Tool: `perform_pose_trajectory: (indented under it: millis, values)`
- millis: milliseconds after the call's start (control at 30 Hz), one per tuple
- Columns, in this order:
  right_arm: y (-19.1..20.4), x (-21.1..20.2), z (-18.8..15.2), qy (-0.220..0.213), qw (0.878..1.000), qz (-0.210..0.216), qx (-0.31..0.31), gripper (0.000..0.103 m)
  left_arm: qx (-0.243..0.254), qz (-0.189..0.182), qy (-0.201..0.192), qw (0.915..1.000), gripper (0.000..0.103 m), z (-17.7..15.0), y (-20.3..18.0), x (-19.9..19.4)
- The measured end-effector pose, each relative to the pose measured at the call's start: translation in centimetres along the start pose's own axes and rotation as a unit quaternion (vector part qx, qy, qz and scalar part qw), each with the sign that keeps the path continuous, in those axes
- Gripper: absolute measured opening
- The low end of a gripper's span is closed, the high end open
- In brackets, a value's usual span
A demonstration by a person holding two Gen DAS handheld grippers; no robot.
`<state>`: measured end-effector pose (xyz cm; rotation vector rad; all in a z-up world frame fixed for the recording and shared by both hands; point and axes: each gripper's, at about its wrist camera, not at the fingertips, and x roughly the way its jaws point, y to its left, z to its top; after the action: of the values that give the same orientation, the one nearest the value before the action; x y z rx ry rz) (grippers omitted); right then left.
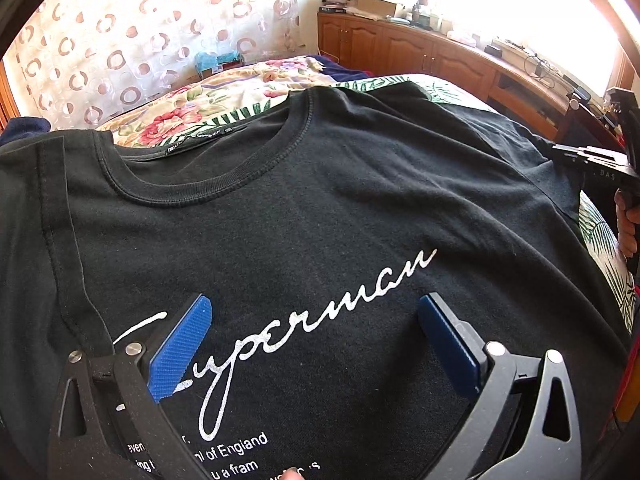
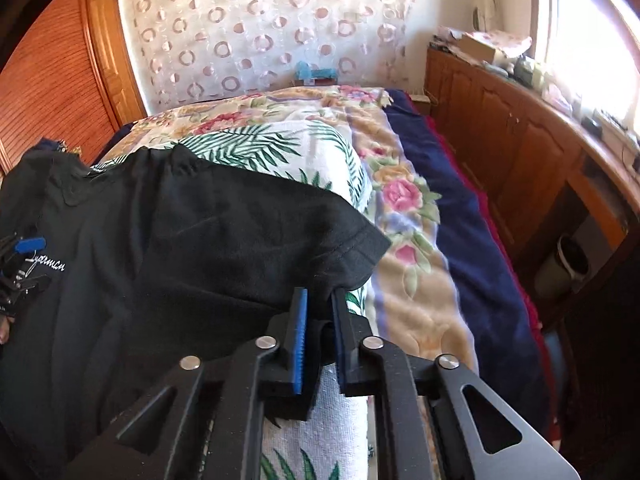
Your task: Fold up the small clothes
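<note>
A black T-shirt (image 1: 320,200) lies spread face up on the bed in front of you, on a white towel printed with green palm leaves (image 2: 280,148), with its ribbed neckline (image 1: 224,184) pointing away from you and white script lettering (image 1: 280,340) running across the chest above smaller lines of white print. One short sleeve (image 2: 344,240) reaches out to your right, its hemmed edge lying over the leaf towel and just beside a floral blanket (image 2: 404,216). Your right gripper (image 2: 320,312) has its jaws drawn narrow on black fabric at the shirt's edge just below that sleeve, with a bunch of the cloth pinched between the blue pads (image 2: 301,336). Your left gripper (image 1: 316,320) hangs over the chest of the shirt with its jaws spread wide and nothing between them, one blue pad (image 1: 184,344) over the start of the script and the other to the right of it. Past the shirt, the floral blanket covers the far part of the bed, and a dark blue blanket (image 2: 452,220) runs along its right side. A curtain with a pattern of rings (image 2: 260,32) hangs behind the bed, and a long wooden cabinet (image 1: 420,52) cluttered with boxes and papers stands under a bright window on the right
</note>
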<state>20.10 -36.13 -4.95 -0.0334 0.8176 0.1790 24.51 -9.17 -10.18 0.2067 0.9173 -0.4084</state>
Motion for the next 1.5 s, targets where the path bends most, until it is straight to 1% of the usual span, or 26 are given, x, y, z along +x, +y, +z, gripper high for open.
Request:
perform_pose_trajectory:
  millis: [100, 167, 233, 300, 367, 467, 533, 567, 600, 633, 667, 700, 767, 800, 900, 967, 1067, 1133, 1200, 1300, 1333, 1367, 1433, 1500]
  values:
    - [0.8, -0.7, 0.4, -0.021, 1.0, -0.003, -0.008, 0.008, 0.0, 0.0, 0.0, 1.0, 0.103, 0.0, 0.0, 0.0]
    - [1.4, -1.3, 1.0, -0.042, 0.999, 0.005, -0.011, 0.008, -0.003, 0.004, -0.002, 1.0, 0.103, 0.0, 0.1, 0.0]
    - [2.4, -2.1, 1.8, -0.061, 0.998, 0.019, -0.016, 0.008, -0.007, 0.015, -0.013, 0.9998, 0.103, -0.1, 0.2, -0.6]
    - [4.2, -2.7, 2.8, -0.079, 0.996, 0.041, -0.03, 0.008, -0.017, 0.025, -0.039, 0.9988, 0.103, -0.2, 0.5, -2.1]
    - [6.3, -3.2, 3.3, -0.091, 0.993, 0.064, -0.05, 0.008, -0.03, 0.027, -0.062, 0.9972, 0.103, -0.3, 1.1, -3.9]
    - [10.0, -3.6, 3.5, -0.096, 0.985, 0.124, -0.07, 0.008, -0.05, 0.023, -0.085, 0.9949, 0.103, -0.7, 2.2, -6.3]
    - [11.9, -3.2, 3.0, -0.085, 0.98, 0.162, -0.074, 0.009, -0.059, 0.03, -0.097, 0.9931, 0.103, -1.3, 3.0, -7.8]
    - [12.8, -2.8, 2.6, -0.075, 0.979, 0.174, -0.08, 0.013, -0.061, 0.035, -0.101, 0.9924, 0.103, -1.6, 3.2, -8.3]
    - [13.4, -2.4, 2.3, -0.067, 0.978, 0.175, -0.088, 0.024, -0.062, 0.038, -0.104, 0.9919, 0.103, -1.9, 3.4, -8.7]
    - [13.9, -2.0, 1.9, -0.062, 0.979, 0.17, -0.098, 0.031, -0.064, 0.039, -0.105, 0.9917, 0.103, -2.2, 3.6, -8.9]
    - [14.0, -1.8, 1.6, -0.062, 0.979, 0.165, -0.103, 0.044, -0.064, 0.039, -0.104, 0.9917, 0.103, -2.5, 3.8, -9.1]
    - [13.8, -1.5, 1.3, -0.062, 0.979, 0.164, -0.102, 0.045, -0.065, 0.037, -0.104, 0.9918, 0.103, -2.8, 3.9, -9.3]
    - [12.9, -0.9, 1.3, -0.054, 0.981, 0.16, -0.09, 0.045, -0.066, 0.036, -0.101, 0.992, 0.103, -3.2, 4.2, -9.4]
    - [12.3, -0.7, 1.2, -0.053, 0.983, 0.152, -0.084, 0.045, -0.067, 0.032, -0.1, 0.9922, 0.103, -3.3, 4.3, -9.3]
    - [11.7, -0.4, 1.1, -0.039, 0.987, 0.134, -0.078, 0.045, -0.073, 0.017, -0.097, 0.9924, 0.103, -3.4, 4.3, -9.1]
    - [11.8, 0.2, 1.0, -0.026, 0.988, 0.13, -0.082, 0.045, -0.075, 0.01, -0.099, 0.9922, 0.103, -3.4, 4.3, -8.9]
    - [12.8, 0.9, 0.3, -0.002, 0.986, 0.135, -0.095, 0.045, -0.074, 0.007, -0.098, 0.9924, 0.103, -3.4, 4.0, -8.7]
    - [13.4, 1.6, 0.6, 0.012, 0.984, 0.144, -0.103, 0.045, -0.07, 0.008, -0.096, 0.9929, 0.103, -3.4, 3.7, -8.7]
    - [14.0, 2.4, 0.2, 0.024, 0.983, 0.15, -0.107, 0.045, -0.066, 0.009, -0.096, 0.9932, 0.103, -3.6, 3.5, -8.8]
    - [14.3, 3.6, 0.3, 0.037, 0.981, 0.159, -0.109, 0.045, -0.067, 0.008, -0.094, 0.9932, 0.103, -3.8, 3.4, -8.8]
    - [14.4, 3.8, 0.3, 0.041, 0.98, 0.16, -0.108, 0.038, -0.068, 0.008, -0.095, 0.9932, 0.103, -3.8, 3.5, -8.9]
    - [14.4, 4.3, 0.3, 0.045, 0.98, 0.162, -0.106, 0.034, -0.069, 0.008, -0.095, 0.9931, 0.103, -3.9, 3.5, -8.9]
    - [14.8, 4.5, 0.1, 0.053, 0.977, 0.174, -0.108, 0.008, -0.071, 0.007, -0.096, 0.9928, 0.103, -4.1, 3.5, -9.1]
    - [15.0, 4.4, 0.1, 0.053, 0.972, 0.198, -0.114, 0.008, -0.071, 0.008, -0.098, 0.9926, 0.103, -4.3, 3.5, -9.3]
